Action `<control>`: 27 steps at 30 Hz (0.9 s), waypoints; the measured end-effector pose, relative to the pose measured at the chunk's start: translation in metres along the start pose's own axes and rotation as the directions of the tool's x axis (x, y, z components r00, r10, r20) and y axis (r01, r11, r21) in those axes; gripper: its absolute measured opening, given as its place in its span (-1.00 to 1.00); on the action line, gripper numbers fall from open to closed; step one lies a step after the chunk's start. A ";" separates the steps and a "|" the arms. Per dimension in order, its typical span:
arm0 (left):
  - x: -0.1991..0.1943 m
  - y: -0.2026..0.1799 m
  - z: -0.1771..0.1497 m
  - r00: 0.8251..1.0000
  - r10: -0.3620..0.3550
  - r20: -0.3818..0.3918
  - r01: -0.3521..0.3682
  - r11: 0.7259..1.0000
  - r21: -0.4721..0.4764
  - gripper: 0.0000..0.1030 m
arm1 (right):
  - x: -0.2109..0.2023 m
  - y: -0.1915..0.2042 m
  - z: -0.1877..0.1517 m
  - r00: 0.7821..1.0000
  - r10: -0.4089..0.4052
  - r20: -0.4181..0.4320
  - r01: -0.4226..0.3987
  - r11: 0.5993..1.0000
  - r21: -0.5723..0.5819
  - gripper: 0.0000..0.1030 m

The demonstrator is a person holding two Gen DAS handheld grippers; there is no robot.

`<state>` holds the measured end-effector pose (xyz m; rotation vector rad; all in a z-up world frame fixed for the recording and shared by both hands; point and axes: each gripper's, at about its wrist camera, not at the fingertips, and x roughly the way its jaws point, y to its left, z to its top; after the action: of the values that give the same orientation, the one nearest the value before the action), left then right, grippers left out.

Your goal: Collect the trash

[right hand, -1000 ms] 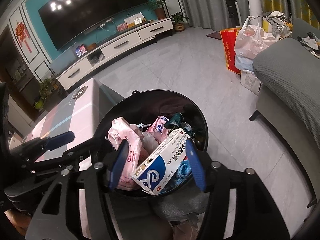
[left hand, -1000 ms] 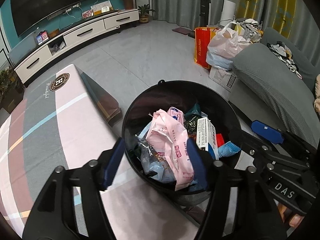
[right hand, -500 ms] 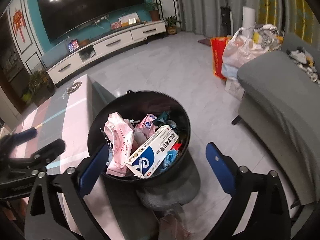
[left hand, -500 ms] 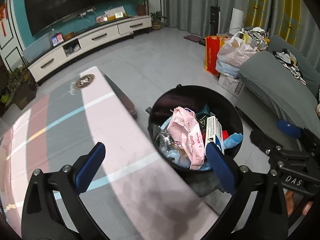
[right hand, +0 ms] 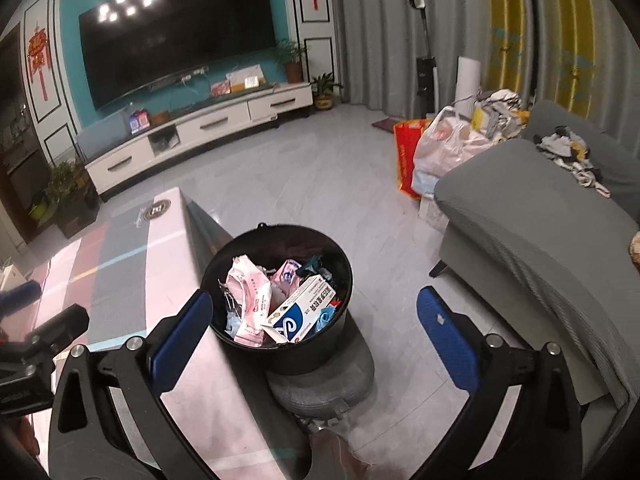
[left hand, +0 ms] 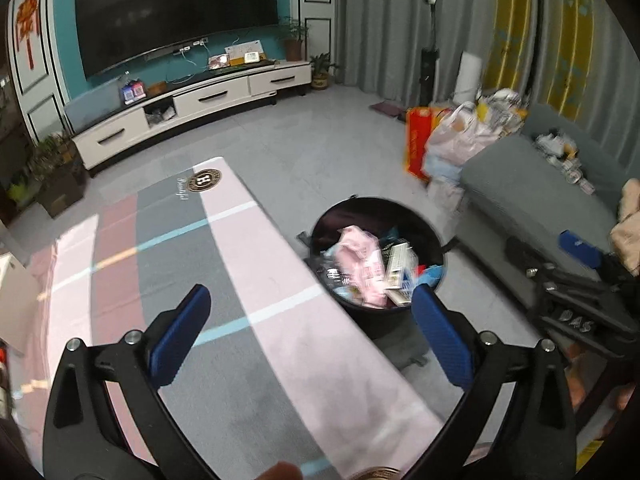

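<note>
Now 1 black bin [right hand: 276,344] held 2 pink packets and 1 box [right hand: 302,312]; both grippers' fingers [left hand: 182,338] [right hand: 448,340] had just released, empty; only the right view showed its stool [right hand: 320,384].

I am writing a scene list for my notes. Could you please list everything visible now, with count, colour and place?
trash bin: one, black, on the floor beside the table, on a grey pad
pink wrapper: one, pink, in the bin, left part
carton: one, white and blue, in the bin, leaning on the rim
table: one, pink and grey striped cover, left of the bin
sofa: one, grey, right side
plastic bags: several, white and red, past the sofa's far end
television: one, black, on the teal wall
cabinet: one, white, under the television
curtains: grey and yellow, back wall
left claw: blue pads, open, holding nothing
right claw: blue pads, open, holding nothing
</note>
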<state>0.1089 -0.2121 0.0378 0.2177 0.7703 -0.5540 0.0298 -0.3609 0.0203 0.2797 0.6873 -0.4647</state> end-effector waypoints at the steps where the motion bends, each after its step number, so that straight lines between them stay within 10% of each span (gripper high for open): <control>1: -0.006 0.001 -0.001 1.000 -0.011 0.003 0.011 1.000 -0.011 0.95 | -0.006 0.001 0.000 1.000 0.004 0.001 -0.004 1.000 -0.001 0.94; 27: -0.010 0.008 -0.009 0.989 0.121 -0.083 -0.128 0.988 -0.082 0.95 | -0.040 0.012 0.005 0.997 -0.033 -0.065 0.031 0.999 -0.034 0.94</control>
<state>0.1018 -0.1974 0.0385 0.2061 0.8491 -0.3944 0.0113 -0.3401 0.0515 0.2540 0.7635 -0.4764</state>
